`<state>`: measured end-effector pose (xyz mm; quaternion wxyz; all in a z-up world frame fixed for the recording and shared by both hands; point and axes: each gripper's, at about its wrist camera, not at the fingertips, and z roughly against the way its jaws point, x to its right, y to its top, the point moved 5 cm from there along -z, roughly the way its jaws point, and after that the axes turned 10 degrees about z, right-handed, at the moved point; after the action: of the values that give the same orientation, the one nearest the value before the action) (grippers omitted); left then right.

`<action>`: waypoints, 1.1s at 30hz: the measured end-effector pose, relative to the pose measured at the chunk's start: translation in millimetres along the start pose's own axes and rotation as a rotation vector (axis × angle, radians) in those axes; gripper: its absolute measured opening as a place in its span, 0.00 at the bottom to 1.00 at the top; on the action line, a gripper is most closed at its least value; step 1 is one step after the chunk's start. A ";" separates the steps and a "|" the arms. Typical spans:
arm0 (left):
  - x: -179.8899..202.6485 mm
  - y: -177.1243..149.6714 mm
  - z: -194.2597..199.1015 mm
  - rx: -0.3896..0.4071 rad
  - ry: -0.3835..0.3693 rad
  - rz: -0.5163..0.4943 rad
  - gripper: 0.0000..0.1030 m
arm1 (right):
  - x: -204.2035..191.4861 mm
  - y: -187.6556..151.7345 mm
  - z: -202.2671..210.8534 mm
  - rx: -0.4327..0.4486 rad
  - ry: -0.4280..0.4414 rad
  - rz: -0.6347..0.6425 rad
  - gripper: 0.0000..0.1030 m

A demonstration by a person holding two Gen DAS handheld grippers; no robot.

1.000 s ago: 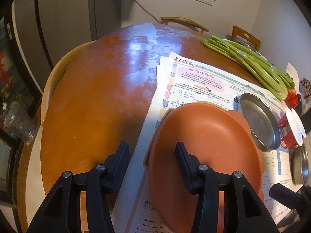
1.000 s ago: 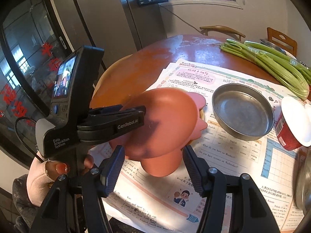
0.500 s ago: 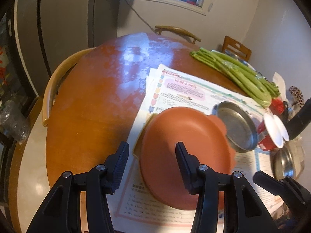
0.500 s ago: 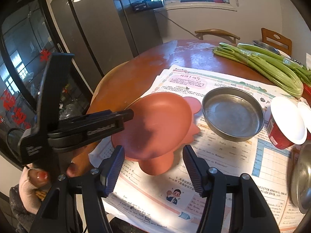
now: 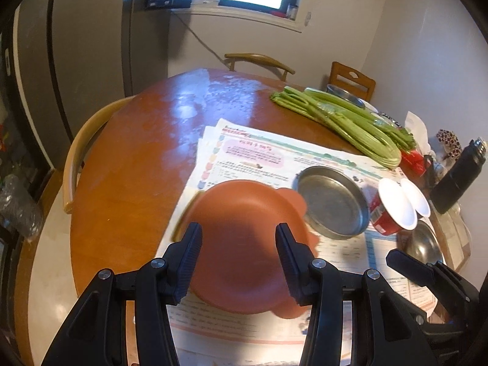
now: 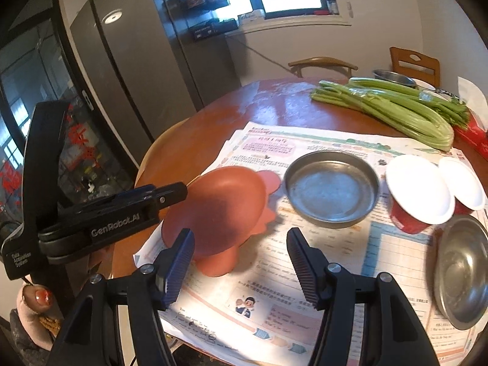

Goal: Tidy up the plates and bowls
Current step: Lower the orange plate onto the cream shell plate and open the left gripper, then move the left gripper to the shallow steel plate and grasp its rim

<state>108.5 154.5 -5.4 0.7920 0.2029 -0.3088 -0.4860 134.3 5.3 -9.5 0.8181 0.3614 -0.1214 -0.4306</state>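
Left claw point(image 5: 238, 262): jaws apart, above the plate, gripping nothing.
Right claw point(image 6: 241, 262): jaws apart, empty.
Plate point(image 5: 244, 244): orange, on printed papers point(image 5: 262, 152) on the table point(image 5: 131, 164).
Metal dish point(image 6: 331, 189): just right of the plate.
Celery point(image 6: 393, 106): far side.

On the table point(image 6: 189, 152), papers point(image 6: 305, 274) under plate point(image 6: 219, 210), metal pan point(image 6: 331, 189) just right of it, cups point(image 6: 418, 189) further right, celery point(image 6: 396, 109) behind, bowl point(image 6: 466, 268) at right edge.
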 end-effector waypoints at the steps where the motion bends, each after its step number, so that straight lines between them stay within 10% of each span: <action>1: 3.3 -0.1 1.6 0.002 -0.004 -0.003 0.50 | 3.0 0.5 3.3 0.007 -0.004 -0.005 0.61; 33: 118.7 5.4 5.3 -0.022 -0.056 -0.194 0.50 | 101.4 -13.9 73.7 0.135 -0.100 -0.222 0.61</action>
<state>148.3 50.6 36.4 0.7342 0.2095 -0.3045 -0.5695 149.0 -116.1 21.7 0.7322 0.4049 -0.1501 -0.5267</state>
